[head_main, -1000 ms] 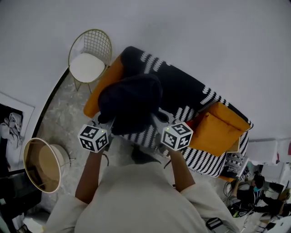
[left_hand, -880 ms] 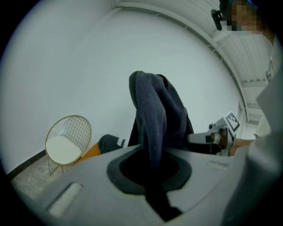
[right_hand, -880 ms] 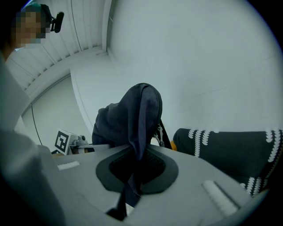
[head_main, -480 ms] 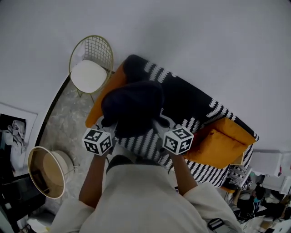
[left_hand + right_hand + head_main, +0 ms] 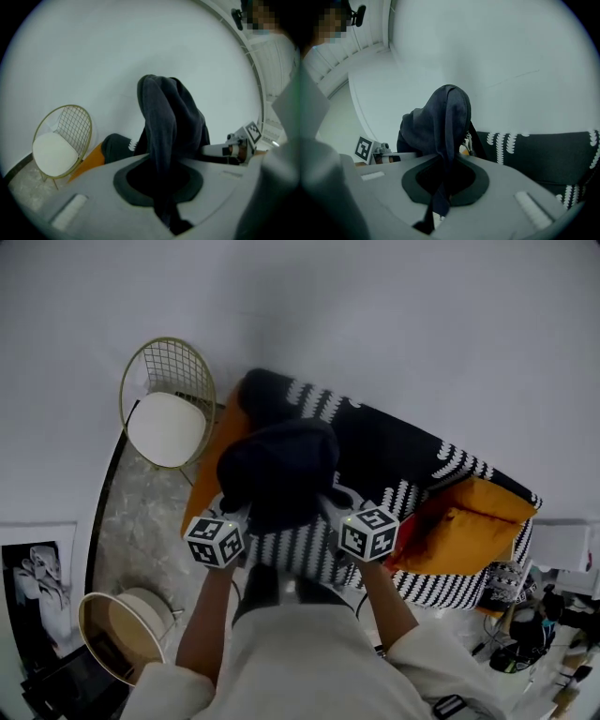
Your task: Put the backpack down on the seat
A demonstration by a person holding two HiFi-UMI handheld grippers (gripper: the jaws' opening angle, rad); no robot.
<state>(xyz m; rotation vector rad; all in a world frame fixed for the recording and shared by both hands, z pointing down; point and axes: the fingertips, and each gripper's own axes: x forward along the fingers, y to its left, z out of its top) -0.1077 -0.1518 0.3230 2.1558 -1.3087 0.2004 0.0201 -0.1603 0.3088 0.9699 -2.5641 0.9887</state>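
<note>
Left of the sofa (image 5: 394, 448) stands a chair (image 5: 167, 424); side by side, left gripper (image 5: 164, 201) and right gripper (image 5: 440, 197) each clamp the backpack (image 5: 277, 465).

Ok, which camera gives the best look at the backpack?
The head view: it shows nearly the whole dark backpack from above, held over the patterned sofa. The left gripper view shows only a fold of it rising from the shut left claw; the right gripper view shows the same from the right claw.
</note>
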